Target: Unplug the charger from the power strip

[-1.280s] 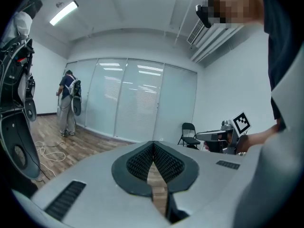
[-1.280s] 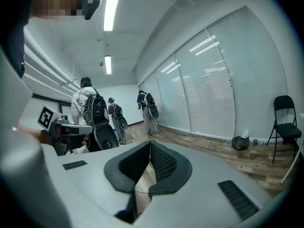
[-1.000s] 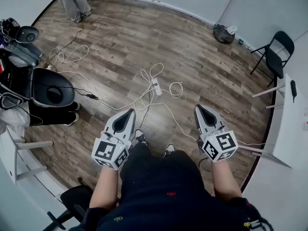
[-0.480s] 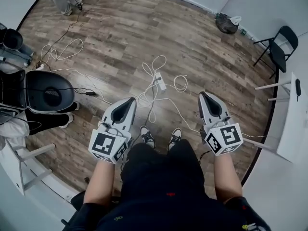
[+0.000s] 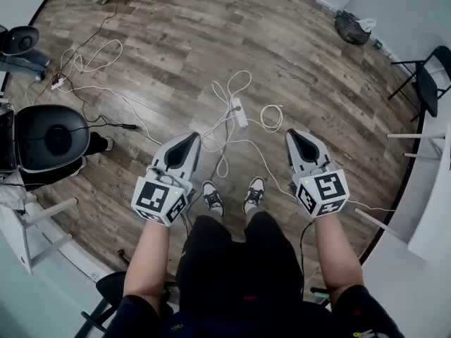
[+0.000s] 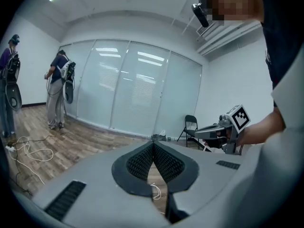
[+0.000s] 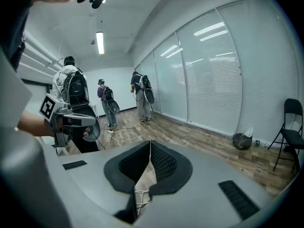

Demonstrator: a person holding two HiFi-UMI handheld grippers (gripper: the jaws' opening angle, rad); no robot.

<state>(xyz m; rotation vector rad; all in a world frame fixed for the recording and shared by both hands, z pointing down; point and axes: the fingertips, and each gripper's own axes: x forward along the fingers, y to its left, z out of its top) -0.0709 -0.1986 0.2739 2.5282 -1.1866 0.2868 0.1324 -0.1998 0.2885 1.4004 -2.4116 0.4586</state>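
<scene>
A white power strip (image 5: 239, 112) lies on the wood floor ahead of my feet, amid loops of white cord (image 5: 224, 141). A small coil of white cable (image 5: 271, 118) lies just right of it. I cannot make out the charger on the strip at this distance. My left gripper (image 5: 194, 137) is held above the floor, left of the strip and nearer to me, its jaws shut and empty. My right gripper (image 5: 289, 134) hangs to the right of the coil, also shut with nothing in it. Through the left gripper's (image 6: 153, 142) and the right gripper's (image 7: 150, 142) own views, cord shows below the closed tips.
A black round seat (image 5: 56, 138) stands at the left with more white cords (image 5: 84, 60) beyond it. A black bag (image 5: 350, 27) and a folding chair (image 5: 430, 83) are at the far right, a white table (image 5: 433, 217) nearer. Other people (image 7: 141, 94) stand by the glass wall.
Both grippers have come forward and lower toward the floor, staying shut. The power strip and cords now sit closer to them in the head view.
</scene>
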